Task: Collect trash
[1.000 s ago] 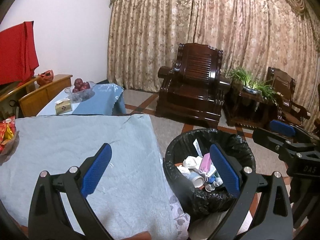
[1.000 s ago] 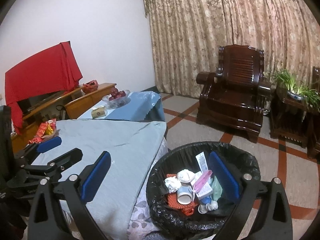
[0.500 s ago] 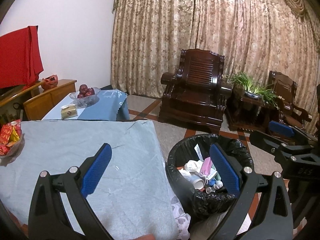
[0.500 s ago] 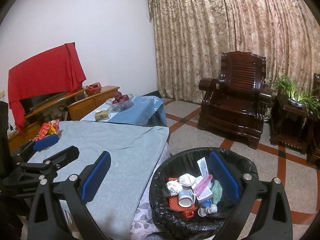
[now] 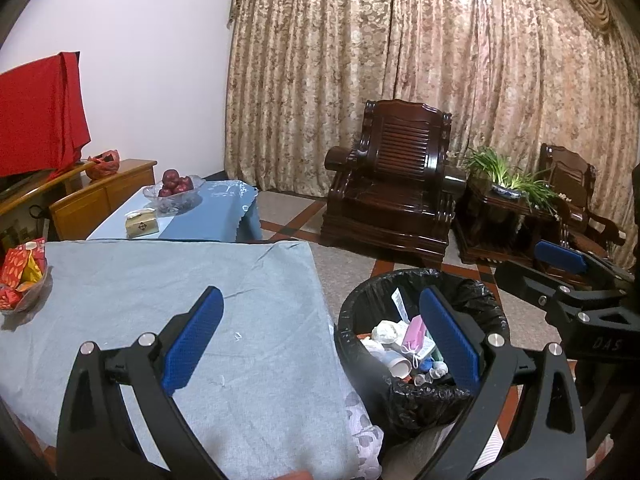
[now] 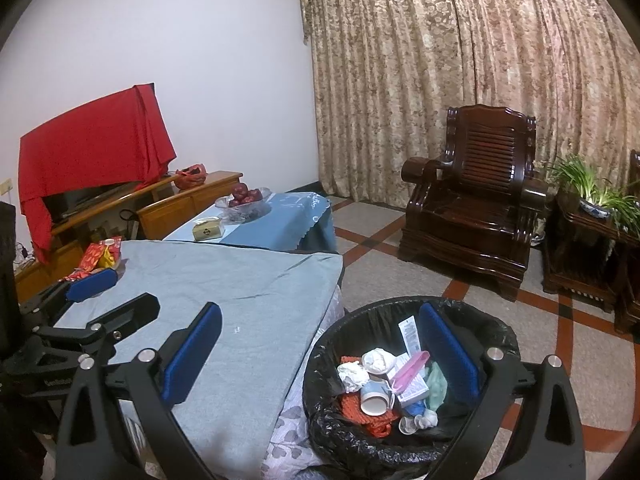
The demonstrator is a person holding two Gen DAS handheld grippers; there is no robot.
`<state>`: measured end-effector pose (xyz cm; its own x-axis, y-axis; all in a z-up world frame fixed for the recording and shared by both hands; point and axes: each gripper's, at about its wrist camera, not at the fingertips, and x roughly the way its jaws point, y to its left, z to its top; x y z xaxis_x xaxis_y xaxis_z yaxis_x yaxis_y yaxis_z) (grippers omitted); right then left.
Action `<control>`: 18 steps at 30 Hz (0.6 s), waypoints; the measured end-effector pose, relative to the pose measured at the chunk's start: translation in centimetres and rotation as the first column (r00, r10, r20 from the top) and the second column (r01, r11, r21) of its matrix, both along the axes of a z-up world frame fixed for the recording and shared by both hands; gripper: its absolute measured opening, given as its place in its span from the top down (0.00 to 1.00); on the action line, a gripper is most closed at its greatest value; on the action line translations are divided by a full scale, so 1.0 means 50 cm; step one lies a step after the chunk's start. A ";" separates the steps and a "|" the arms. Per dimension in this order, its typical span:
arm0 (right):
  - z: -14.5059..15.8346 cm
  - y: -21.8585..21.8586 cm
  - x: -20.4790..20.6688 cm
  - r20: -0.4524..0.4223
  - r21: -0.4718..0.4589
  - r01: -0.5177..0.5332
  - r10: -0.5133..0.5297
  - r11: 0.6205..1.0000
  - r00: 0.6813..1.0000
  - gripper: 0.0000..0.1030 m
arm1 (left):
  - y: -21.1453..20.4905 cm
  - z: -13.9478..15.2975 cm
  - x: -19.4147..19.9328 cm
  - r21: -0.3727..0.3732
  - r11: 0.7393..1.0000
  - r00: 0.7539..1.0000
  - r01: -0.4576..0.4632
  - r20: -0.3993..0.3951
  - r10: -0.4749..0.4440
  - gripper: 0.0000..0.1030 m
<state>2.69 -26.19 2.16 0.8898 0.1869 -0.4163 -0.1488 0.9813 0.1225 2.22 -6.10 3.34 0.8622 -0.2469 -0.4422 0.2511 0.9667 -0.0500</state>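
Observation:
A round bin lined with a black bag (image 5: 362,292) (image 6: 320,428) stands on the floor at the table's right edge. It holds crumpled paper (image 6: 376,360), a paper cup (image 6: 374,398), a pink item (image 6: 410,366) and other trash. My left gripper (image 5: 320,340) is open and empty, held above the table edge and the bin. My right gripper (image 6: 318,350) is open and empty, also above the table edge and the bin. The grey-blue cloth on the table (image 5: 140,280) (image 6: 240,280) carries only tiny white specks (image 5: 238,336).
A glass bowl with red and yellow snack packets (image 5: 22,276) sits at the table's far left. Beyond is a low blue-covered table (image 5: 208,216) with a fruit bowl (image 5: 174,188) and tissue box (image 5: 141,222). Dark wooden armchairs (image 5: 396,192), a plant stand (image 5: 504,204) and curtains fill the back.
Both grippers have risen and pulled back a little; the bin and table appear lower and farther in both views. Jaws stay open and empty.

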 end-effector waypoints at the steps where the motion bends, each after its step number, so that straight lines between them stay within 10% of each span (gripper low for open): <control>1: 0.000 0.001 0.001 -0.001 0.000 0.000 0.000 1.000 1.000 0.06 | 0.001 0.000 0.000 0.000 1.000 1.000 0.001 0.000 -0.001 0.07; 18: -0.004 0.007 0.006 -0.008 0.004 -0.004 0.004 1.000 1.000 0.06 | 0.009 -0.014 0.014 0.003 1.000 1.000 -0.002 -0.011 0.002 0.07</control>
<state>3.01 -25.86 1.94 0.8859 0.1922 -0.4222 -0.1517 0.9801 0.1280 2.93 -5.64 2.66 0.8576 -0.2443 -0.4526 0.2491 0.9672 -0.0501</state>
